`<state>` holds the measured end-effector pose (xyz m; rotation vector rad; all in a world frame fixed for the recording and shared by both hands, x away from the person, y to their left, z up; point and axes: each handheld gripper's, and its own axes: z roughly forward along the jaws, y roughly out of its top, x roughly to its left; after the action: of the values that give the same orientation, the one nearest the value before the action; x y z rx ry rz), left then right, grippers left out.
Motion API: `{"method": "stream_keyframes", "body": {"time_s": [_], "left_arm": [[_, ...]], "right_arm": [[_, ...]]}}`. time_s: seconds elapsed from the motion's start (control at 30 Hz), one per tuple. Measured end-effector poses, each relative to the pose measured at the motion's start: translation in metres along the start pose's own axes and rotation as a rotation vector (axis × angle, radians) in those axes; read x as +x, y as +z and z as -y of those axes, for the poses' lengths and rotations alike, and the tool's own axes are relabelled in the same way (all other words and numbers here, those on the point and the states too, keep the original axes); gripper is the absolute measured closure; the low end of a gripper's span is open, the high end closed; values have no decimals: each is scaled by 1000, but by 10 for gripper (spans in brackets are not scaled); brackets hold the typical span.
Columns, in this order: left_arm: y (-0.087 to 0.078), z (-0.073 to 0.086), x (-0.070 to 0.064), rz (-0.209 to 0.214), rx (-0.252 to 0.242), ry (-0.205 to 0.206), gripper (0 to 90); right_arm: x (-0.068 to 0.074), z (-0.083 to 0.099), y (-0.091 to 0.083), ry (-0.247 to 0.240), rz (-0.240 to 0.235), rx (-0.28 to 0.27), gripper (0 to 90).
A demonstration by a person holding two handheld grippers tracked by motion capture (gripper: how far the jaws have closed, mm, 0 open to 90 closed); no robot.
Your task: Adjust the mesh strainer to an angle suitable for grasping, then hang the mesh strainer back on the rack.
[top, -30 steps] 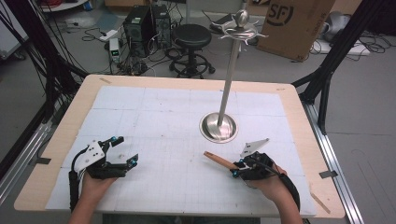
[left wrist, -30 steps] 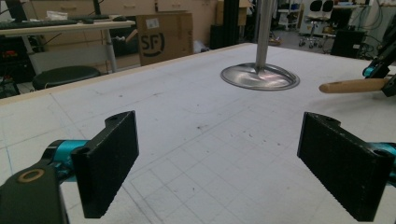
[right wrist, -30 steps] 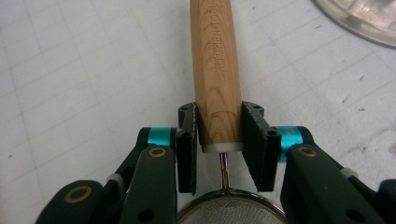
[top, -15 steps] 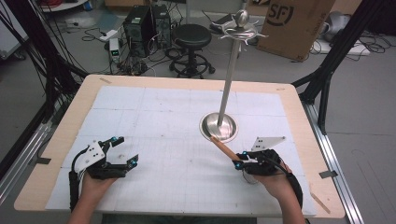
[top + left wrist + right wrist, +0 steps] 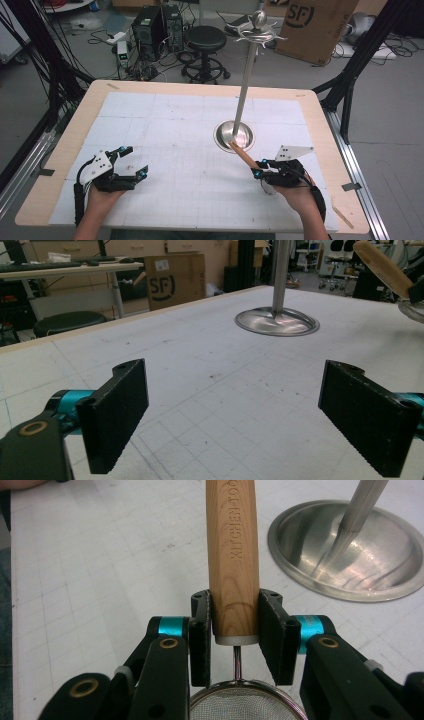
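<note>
My right gripper (image 5: 258, 168) is shut on the wooden handle (image 5: 242, 153) of a small mesh strainer, at the front right of the table. In the right gripper view the handle (image 5: 233, 545) stands clamped between the jaws, and the round mesh bowl (image 5: 241, 706) hangs below them. The handle's free end points at the steel base (image 5: 234, 136) of a tall hook stand (image 5: 246, 85) and nearly touches its rim. My left gripper (image 5: 135, 160) rests open at the front left with nothing in it. Its jaws stand wide apart over the bare mat in the left gripper view.
A white gridded mat (image 5: 180, 125) covers the wooden table (image 5: 65, 150). The stand's hooks (image 5: 258, 31) spread out at its top, high above the table. A stool (image 5: 206, 37) and a cardboard box (image 5: 320, 25) stand on the floor beyond the far edge.
My right gripper has turned and shifted slightly forward, swinging the wooden handle from pointing left to pointing at the stand's base. The left gripper has not moved.
</note>
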<state>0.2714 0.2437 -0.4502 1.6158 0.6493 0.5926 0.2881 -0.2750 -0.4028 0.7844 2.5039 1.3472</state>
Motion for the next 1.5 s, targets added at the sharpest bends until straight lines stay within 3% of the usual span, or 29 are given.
{"method": "stream_keyframes", "body": {"time_s": [0.6, 1.5], "left_arm": [[0, 0, -1, 3, -1, 9, 130], [0, 0, 0, 0, -2, 4, 130]], "right_arm": [[-2, -14, -29, -17, 35, -234, 683], [-18, -69, -87, -73, 103, -428, 682]]}}
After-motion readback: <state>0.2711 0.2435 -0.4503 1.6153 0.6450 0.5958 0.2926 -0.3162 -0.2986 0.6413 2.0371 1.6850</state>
